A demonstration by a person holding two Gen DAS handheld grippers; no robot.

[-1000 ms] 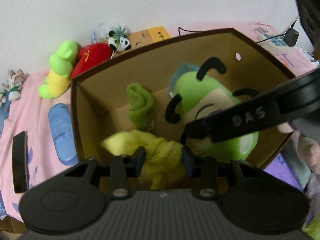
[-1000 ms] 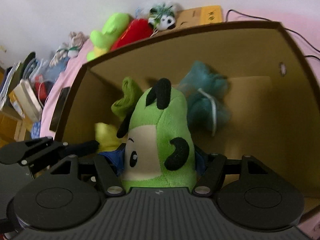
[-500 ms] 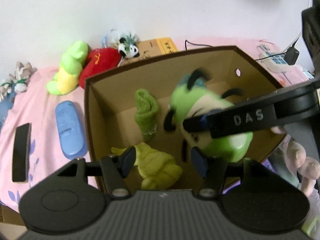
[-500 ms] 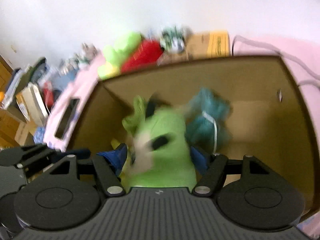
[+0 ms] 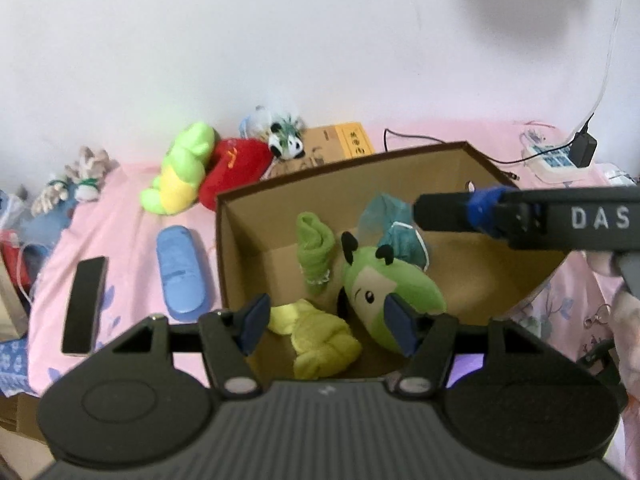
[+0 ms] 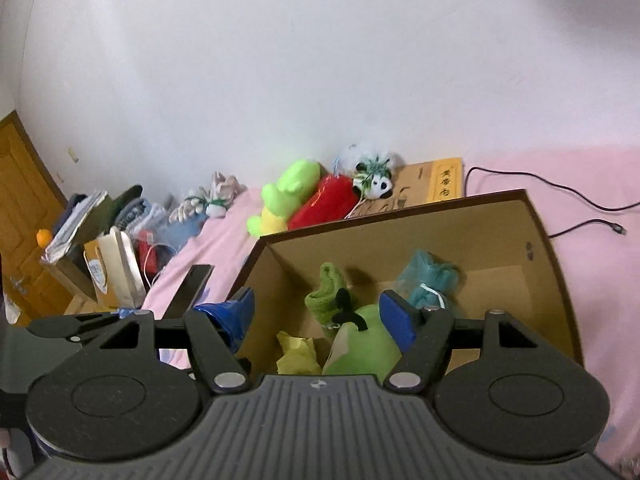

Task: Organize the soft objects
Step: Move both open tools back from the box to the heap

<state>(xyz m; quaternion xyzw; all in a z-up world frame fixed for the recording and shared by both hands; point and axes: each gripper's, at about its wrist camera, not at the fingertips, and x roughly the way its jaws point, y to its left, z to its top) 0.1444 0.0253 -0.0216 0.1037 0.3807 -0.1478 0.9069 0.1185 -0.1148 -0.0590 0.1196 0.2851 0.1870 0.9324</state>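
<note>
Both grippers, left gripper [image 5: 326,326] and right gripper [image 6: 318,320], stand apart and empty above the cardboard box [image 5: 400,164] on the bed [image 5: 120,216]; the left jaws have just been opening, nothing between them. Judged next: lift clear of the rim before reaching out. Inside: four soft items, including one green plush [image 5: 394,294]; outside by the wall, at least three plush toys [image 5: 236,168] remain

Your left gripper [image 5: 326,322] has a ribbed grey housing flanked by two round black discs, with black triangulated finger arms, a silver screw at each pivot and blue pads [image 5: 253,322] on the fingertips. Your right gripper [image 6: 320,316] is built alike; seen from the left wrist camera, its black side bar carries the white letters "DAS" and a band of blue tape.
</note>
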